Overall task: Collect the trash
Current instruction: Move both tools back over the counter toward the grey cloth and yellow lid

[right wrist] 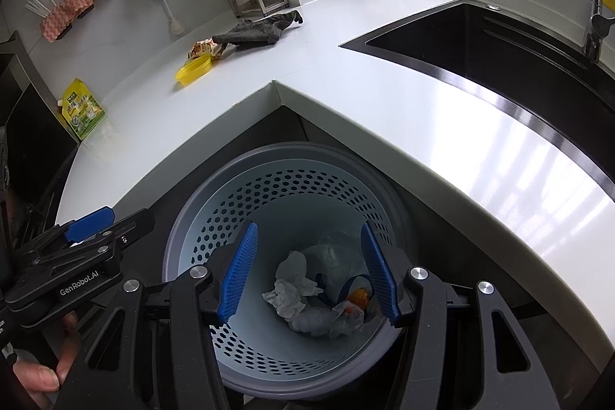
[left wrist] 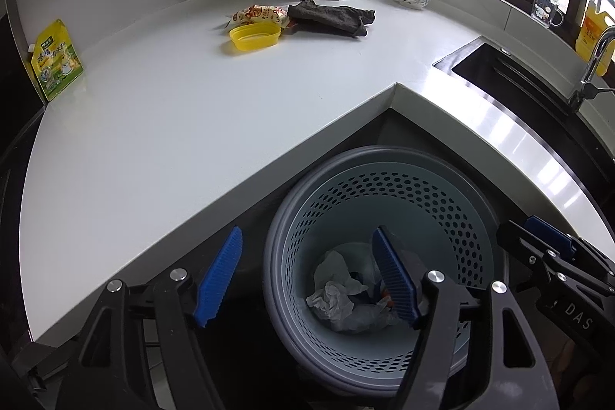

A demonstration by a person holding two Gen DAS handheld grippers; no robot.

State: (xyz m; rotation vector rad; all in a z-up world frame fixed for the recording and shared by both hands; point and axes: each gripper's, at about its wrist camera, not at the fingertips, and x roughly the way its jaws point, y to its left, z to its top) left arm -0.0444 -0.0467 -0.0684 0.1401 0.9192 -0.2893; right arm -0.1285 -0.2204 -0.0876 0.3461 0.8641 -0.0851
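Left wrist view: the left gripper [left wrist: 307, 275] is held spread wide with nothing between its blue pads [left wrist: 221, 275], one pad over the dark floor beside the bin and the other over the bin's mouth. A perforated grey-blue trash bin [left wrist: 442, 202] is seen below the inner corner of the white countertop [left wrist: 153, 125], and crumpled white paper [left wrist: 332, 294] and a clear plastic bag are seen at its bottom. On the countertop, well apart from the bin, a yellow lid [left wrist: 255, 36] is found touching a printed snack wrapper [left wrist: 257, 15], with a dark cloth [left wrist: 330, 18] just beside them. A green-yellow pouch [left wrist: 55, 60] is stood at the far left edge. In the right wrist view, the right gripper [right wrist: 309, 275] is likewise held wide apart and empty above the bin opening, with the crumpled trash [right wrist: 307, 298] framed between its pads. A black sink [right wrist: 499, 45] is set into the counter on the right.
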